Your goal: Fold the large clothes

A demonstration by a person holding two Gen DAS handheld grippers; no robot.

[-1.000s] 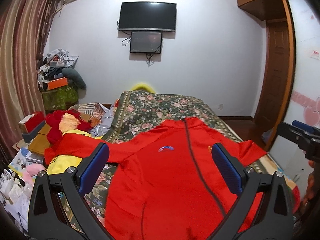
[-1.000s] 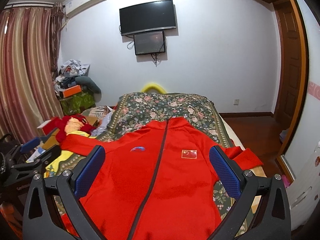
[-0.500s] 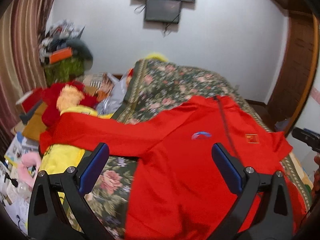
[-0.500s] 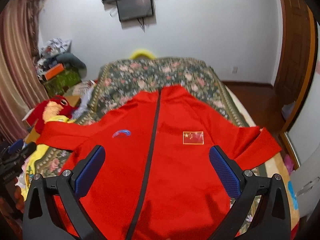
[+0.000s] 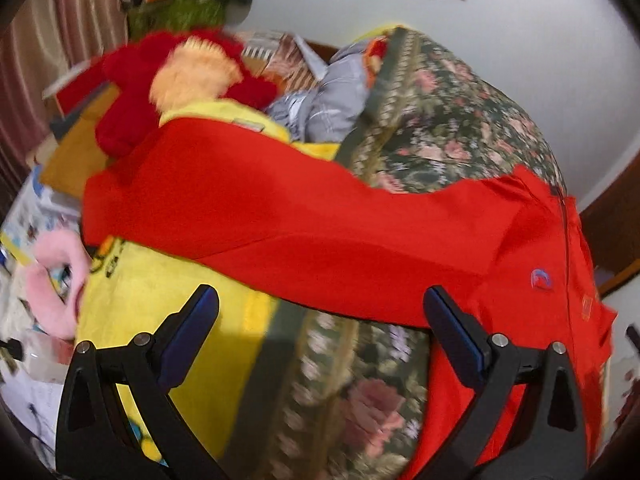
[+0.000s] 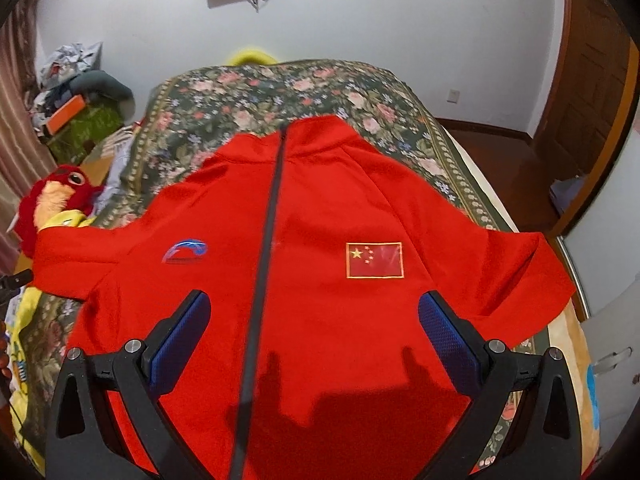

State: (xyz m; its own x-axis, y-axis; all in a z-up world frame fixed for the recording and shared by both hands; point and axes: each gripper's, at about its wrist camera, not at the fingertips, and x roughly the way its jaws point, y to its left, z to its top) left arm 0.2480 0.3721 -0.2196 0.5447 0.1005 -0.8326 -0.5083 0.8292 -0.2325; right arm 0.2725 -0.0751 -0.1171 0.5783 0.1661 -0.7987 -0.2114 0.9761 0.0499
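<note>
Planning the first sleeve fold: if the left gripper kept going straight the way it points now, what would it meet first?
Probably the red jacket's outstretched sleeve, draped across the floral bedspread's edge ahead of the open left gripper. Blur leaves depth uncertain.

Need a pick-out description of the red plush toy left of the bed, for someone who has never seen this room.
Start at the bed with the floral cover, where a red jacket lies spread out. Follow the jacket's sleeve off the bed's left edge to the clutter there. The plush toy is fuzzy red with a pale orange face and a big round eye, lying above a yellow cushion.
</note>
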